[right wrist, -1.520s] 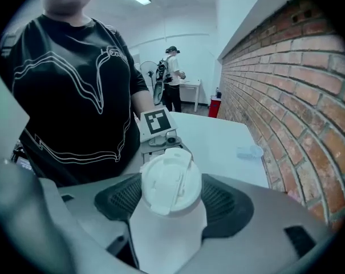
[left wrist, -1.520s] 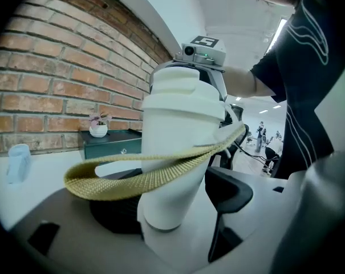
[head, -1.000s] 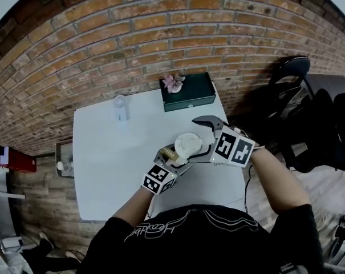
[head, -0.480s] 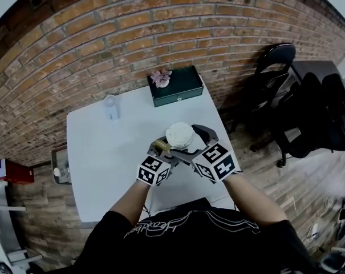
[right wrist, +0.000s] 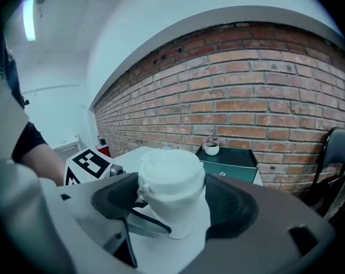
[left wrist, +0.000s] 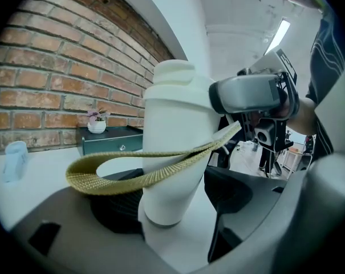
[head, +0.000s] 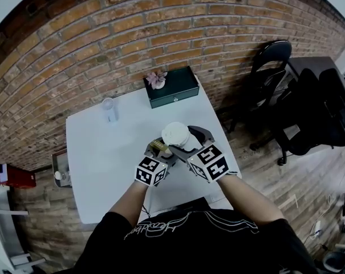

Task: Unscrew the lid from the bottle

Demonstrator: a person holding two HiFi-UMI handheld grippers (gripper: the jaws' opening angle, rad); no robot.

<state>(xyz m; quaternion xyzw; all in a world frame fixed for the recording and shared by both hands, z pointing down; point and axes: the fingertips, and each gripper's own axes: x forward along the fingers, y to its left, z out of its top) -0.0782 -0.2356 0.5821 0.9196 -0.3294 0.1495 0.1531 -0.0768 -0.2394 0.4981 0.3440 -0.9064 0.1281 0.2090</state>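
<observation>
The left gripper (left wrist: 171, 201) is squeezing the white bottle (left wrist: 172, 130) tight over the white table (head: 98, 153). The right gripper (right wrist: 173, 198) is grabbing the lid (right wrist: 171, 170) on top (its jaws have just been closing around it).

right claw (right wrist: 173, 205) | rolled | jaws just closing onto lid (right wrist: 171, 173)

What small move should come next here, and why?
Probably roll the right claw to turn the lid. Its jaws have just been closing with the lid between them, and the pads now seem to touch both its sides, while the left claw clamps the bottle low down.
</observation>
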